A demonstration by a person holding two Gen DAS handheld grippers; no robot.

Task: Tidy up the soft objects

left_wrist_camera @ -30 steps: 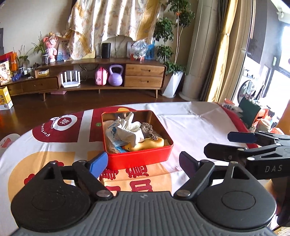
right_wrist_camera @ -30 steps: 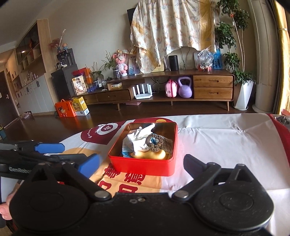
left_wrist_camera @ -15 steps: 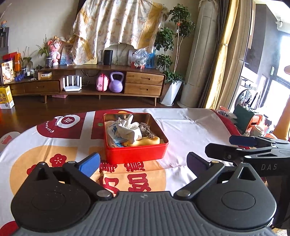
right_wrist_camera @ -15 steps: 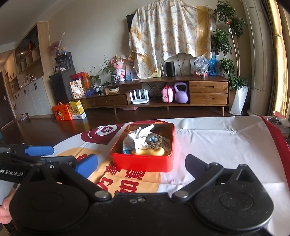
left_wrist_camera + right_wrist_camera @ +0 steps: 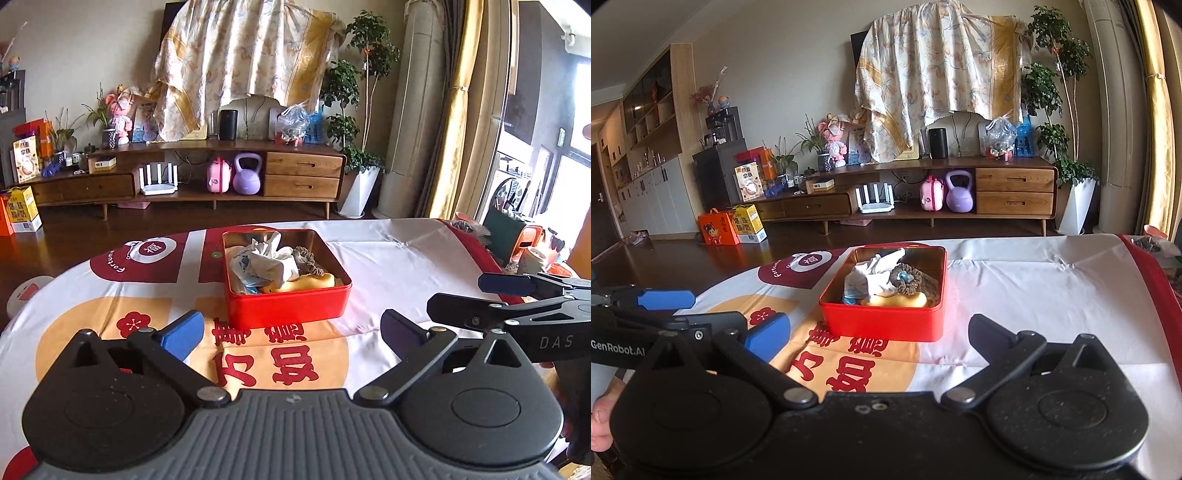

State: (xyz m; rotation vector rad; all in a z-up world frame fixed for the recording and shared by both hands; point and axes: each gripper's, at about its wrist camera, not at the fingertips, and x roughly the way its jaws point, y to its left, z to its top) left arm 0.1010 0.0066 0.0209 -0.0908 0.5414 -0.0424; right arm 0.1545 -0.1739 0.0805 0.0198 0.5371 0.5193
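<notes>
Two hand-held grippers hang open and empty over a printed tablecloth (image 5: 388, 258), short of a red tin (image 5: 286, 306) packed with soft items.

From the left wrist, the left gripper (image 5: 291, 328) has its jaws spread wide, having just been opening, with nothing between them. The right gripper (image 5: 509, 295) shows side-on at the right edge, its fingers apart. The right wrist view has its own gripper (image 5: 879, 332) likewise wide and empty, and alone shows a hand (image 5: 600, 421) gripping the left tool at the lower left. Inside the tin lie a crumpled white cloth (image 5: 873, 277), a brown scrunchie (image 5: 905, 278) with a blue centre seen only from the right, and a yellow soft piece (image 5: 314, 282) along the near wall.
</notes>
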